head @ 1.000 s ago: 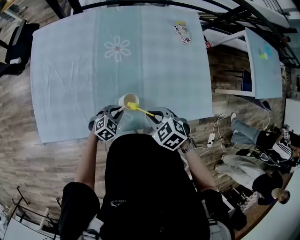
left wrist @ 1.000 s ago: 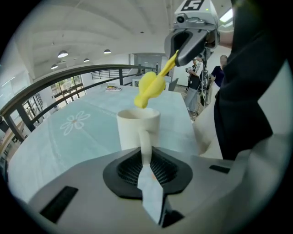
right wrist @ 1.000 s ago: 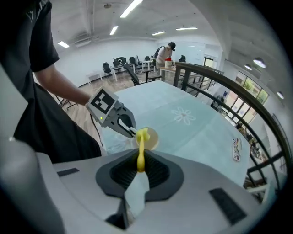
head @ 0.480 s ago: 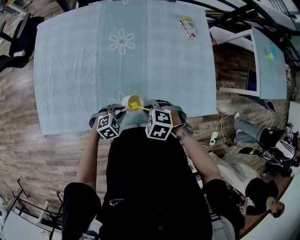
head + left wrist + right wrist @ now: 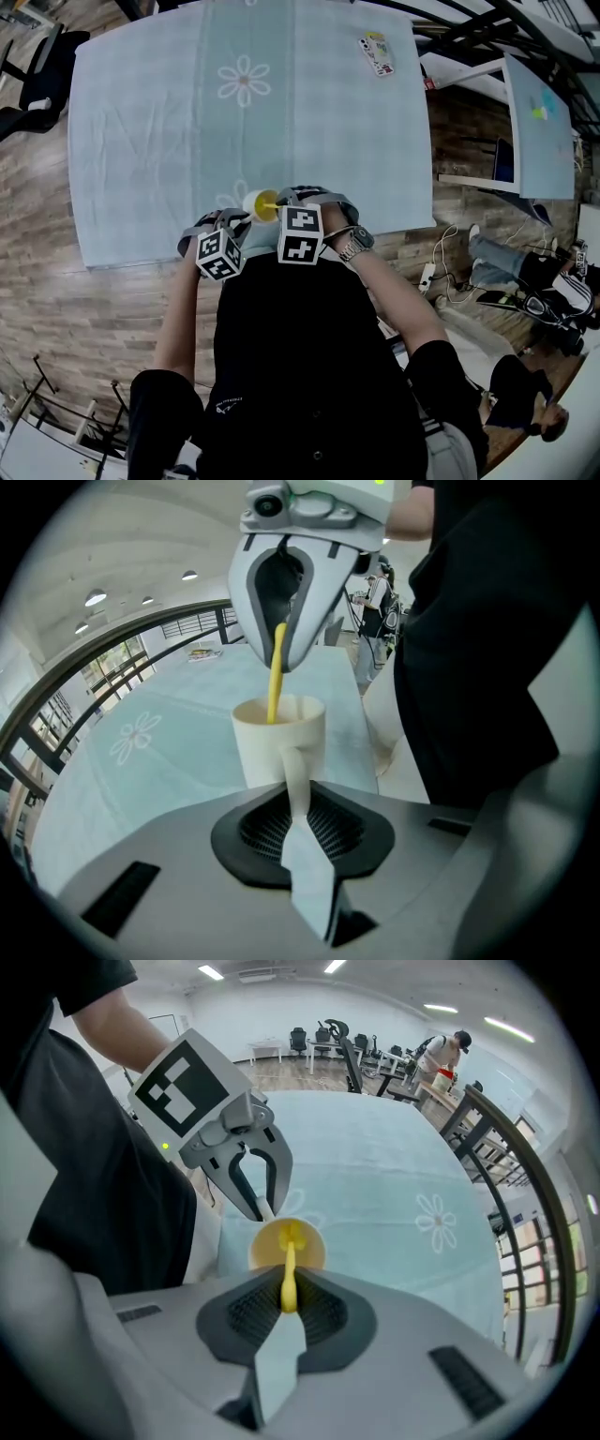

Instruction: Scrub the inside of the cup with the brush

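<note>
Setting: a tabletop [image 5: 131, 159] under a pale blue cloth [image 5: 309, 131] printed with daisies, standing on a wood-plank floor [image 5: 56, 309].
Head view, cup: a cream cup [image 5: 250, 200] sits at the near edge of the tabletop, just in front of the person [image 5: 300, 375].
Head view, brush: the yellow brush [image 5: 267, 203] lies within the cup's mouth.
Head view, grippers: the left gripper [image 5: 236, 223] meets the cup from the left and the right gripper [image 5: 281, 204] from the right, close side by side.
Left gripper view, jaws: clamped on the cup's handle [image 5: 296, 785]; the cup [image 5: 278, 733] stands upright ahead of them.
Left gripper view, brush: its yellow shaft [image 5: 275, 672] runs down from the right gripper into the cup.
Right gripper view, jaws: closed on the brush shaft [image 5: 289, 1283], whose far end is inside the cup [image 5: 309, 1246].
Unresolved: whether the cup's base touches the cloth.
</note>
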A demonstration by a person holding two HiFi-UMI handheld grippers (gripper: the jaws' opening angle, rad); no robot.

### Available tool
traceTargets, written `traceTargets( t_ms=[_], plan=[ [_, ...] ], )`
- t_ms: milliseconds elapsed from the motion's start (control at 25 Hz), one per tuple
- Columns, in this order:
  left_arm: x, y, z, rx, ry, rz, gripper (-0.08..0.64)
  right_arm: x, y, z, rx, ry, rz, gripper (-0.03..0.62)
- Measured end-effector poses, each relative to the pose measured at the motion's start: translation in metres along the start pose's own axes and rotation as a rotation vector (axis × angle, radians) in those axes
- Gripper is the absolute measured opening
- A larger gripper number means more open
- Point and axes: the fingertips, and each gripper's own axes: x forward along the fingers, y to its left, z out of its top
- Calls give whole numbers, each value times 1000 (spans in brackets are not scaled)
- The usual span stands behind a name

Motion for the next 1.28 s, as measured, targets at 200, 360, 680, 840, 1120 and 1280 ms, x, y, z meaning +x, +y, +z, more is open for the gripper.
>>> traceTargets(
  t_ms=[200, 360, 680, 840, 1120, 1280],
  plan=[
    [0, 1, -2, -2, 6, 3, 54, 10, -11, -9, 3, 31, -4, 38],
    [0, 1, -4, -5, 14, 3, 54, 14, -10, -18, 10, 51, 10, 38],
    [0, 1, -5, -27, 20, 4, 54, 14, 5, -25, 29, 57, 41, 38],
    [0, 0, -4, -29, 26, 12, 54, 10, 19, -21, 14, 45, 89, 38],
    [0, 0, -2, -11, 54, 30, 54, 1, 27, -5, -29, 13, 82, 38],
    [1, -1, 0, -6, 76, 20, 54, -5, 23, 2, -31, -22, 59, 38]
  ],
)
